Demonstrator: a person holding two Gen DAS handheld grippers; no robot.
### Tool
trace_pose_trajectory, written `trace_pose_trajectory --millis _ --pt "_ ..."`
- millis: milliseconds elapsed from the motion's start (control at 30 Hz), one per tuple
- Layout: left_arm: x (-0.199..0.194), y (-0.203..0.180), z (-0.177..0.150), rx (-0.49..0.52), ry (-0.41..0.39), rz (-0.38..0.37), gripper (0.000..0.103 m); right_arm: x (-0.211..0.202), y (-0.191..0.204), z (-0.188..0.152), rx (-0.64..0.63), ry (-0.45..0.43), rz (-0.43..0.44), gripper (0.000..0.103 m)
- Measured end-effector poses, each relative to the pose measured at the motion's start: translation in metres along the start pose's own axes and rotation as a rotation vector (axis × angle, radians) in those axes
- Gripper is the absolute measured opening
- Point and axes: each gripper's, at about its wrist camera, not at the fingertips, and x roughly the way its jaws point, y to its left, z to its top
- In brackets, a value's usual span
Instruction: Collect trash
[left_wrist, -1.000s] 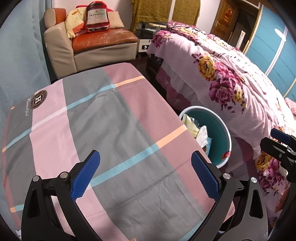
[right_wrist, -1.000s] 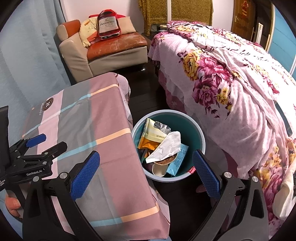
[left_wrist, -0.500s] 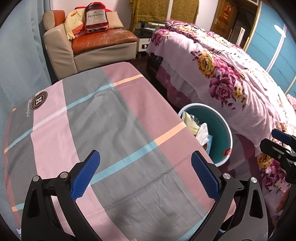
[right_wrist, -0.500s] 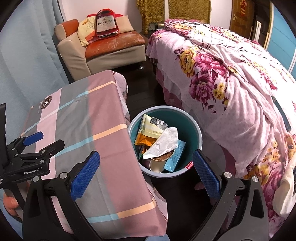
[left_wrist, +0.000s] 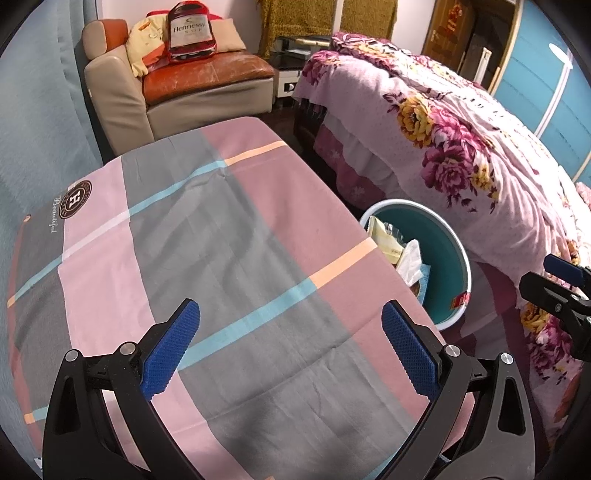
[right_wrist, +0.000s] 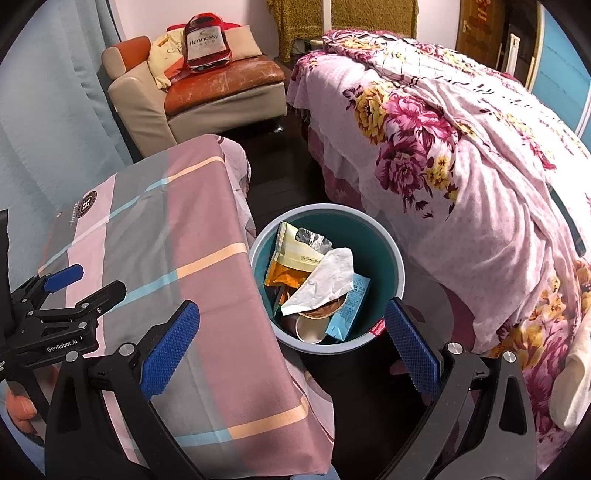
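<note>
The left hand-held gripper (left_wrist: 290, 352) is held above the surface covered by a pink, grey and light-blue checked cloth (left_wrist: 229, 236); its blue-padded fingers are spread wide and nothing is held between them. The right hand-held gripper (right_wrist: 291, 350) is held over the round teal plastic bin with a pale rim (right_wrist: 384, 240), fingers likewise spread wide and empty.

The bin is seen standing on the dark floor, just beside the edge of the cloth-covered surface and between that surface and the bed with the pink floral bedspread (right_wrist: 461, 155). Collected trash is seen inside the bin: a yellow-and-orange snack wrapper (right_wrist: 291, 254) on the side nearest the surface, a crumpled white paper tissue (right_wrist: 325, 280) lying on top in the middle, a light-blue carton (right_wrist: 349, 312) against the wall nearest the bed, and a round brown-rimmed cup (right_wrist: 317, 314) partly under the tissue. What lies deeper in the bin cannot be told.

Beyond the bin, past the far end of the surface, a beige armchair with an orange leather seat (right_wrist: 221, 79) is noted, with a bottle-shaped red cushion (right_wrist: 207, 44) leaning on it.
</note>
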Motion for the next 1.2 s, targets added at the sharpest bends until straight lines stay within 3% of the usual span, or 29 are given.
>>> trace_pose_trajectory --millis 1200 --pt "0.029 -0.007 -0.004 0.045 0.021 0.038 0.099 0.039 -0.012 -0.001 0.045 0.065 0.003 0.096"
